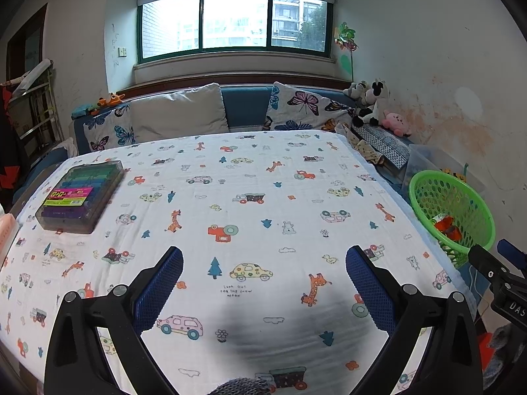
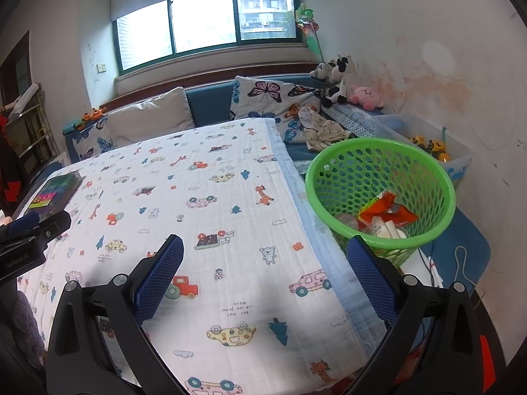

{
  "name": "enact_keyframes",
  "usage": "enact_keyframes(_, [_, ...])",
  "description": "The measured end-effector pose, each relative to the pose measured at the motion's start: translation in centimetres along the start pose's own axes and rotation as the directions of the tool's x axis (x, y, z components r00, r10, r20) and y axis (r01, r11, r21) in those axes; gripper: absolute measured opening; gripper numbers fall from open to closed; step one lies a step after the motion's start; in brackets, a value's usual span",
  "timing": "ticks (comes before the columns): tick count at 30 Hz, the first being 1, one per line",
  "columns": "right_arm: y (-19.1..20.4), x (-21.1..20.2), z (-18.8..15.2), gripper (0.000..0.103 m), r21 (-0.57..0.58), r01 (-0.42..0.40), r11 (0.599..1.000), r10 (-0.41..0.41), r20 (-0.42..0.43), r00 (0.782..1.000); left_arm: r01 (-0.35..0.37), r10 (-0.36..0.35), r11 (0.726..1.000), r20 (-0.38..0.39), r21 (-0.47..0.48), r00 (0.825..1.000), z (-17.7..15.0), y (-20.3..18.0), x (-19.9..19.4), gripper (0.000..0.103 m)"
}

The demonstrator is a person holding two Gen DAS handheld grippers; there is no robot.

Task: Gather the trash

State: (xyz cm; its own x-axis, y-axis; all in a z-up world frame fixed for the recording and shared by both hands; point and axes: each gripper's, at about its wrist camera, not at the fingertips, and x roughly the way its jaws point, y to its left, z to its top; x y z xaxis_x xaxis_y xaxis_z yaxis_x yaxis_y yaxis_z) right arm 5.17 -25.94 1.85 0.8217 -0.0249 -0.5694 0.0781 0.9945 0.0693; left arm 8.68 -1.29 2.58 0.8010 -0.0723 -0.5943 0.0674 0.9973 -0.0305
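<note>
A green mesh basket stands just off the right edge of the cloth-covered table. It holds an orange wrapper and white packets. The basket also shows in the left wrist view with the orange wrapper inside. My left gripper is open and empty above the front middle of the table. My right gripper is open and empty above the table's front right, its right finger in front of the basket.
A clear case of coloured markers lies at the table's left side, also in the right wrist view. Pillows and plush toys line the sofa behind. A clear bin of toys sits beyond the basket.
</note>
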Motion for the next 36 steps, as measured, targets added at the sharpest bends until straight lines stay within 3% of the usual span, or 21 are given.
enact_keyframes(36, [0.01, 0.17, -0.2, 0.099, -0.001, -0.009, 1.0, 0.009, -0.007, 1.0, 0.0, 0.0, 1.0, 0.0, -0.004, 1.0, -0.4, -0.22, -0.17, 0.096])
